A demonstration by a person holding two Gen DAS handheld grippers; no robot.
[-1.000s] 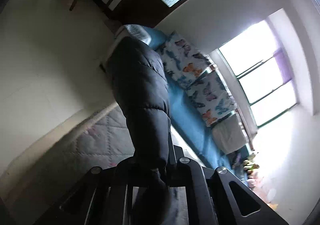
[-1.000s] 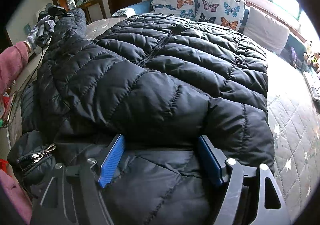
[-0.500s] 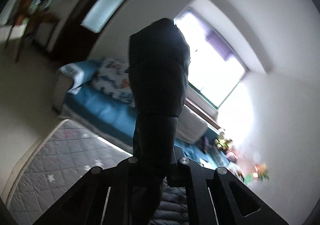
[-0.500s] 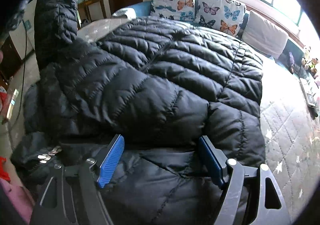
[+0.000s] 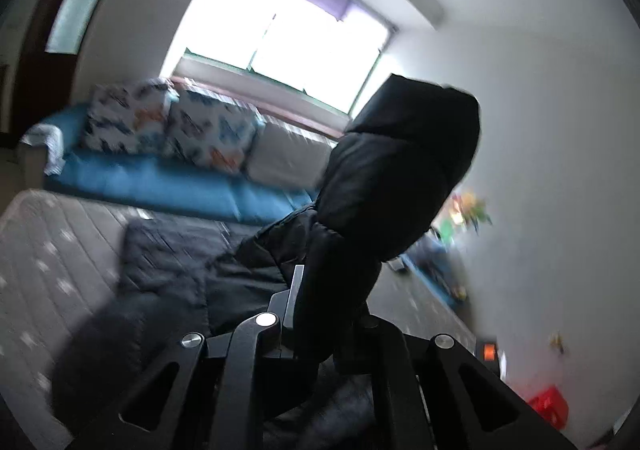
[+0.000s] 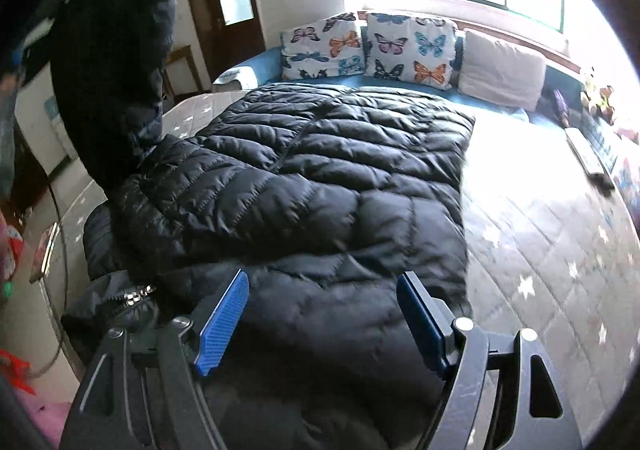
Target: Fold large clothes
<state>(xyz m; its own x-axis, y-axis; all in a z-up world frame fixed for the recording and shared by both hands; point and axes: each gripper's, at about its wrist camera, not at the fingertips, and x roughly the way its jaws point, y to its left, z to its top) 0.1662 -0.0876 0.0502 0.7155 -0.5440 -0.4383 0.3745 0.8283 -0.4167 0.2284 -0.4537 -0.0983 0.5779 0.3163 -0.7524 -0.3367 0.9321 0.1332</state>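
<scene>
left tongs (image 5: 320,314) clamped on raised jacket sleeve (image 5: 396,170); right tongs (image 6: 320,314) agape

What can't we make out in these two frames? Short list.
- Left gripper pads, left wrist view: buried in the sleeve it clamps.
- Sleeve end, right wrist view: the raised sleeve runs off the top edge.
- Jacket hem under the right gripper: hidden by the gripper body.
- Toys by the wall, left wrist view: motion blur.
</scene>
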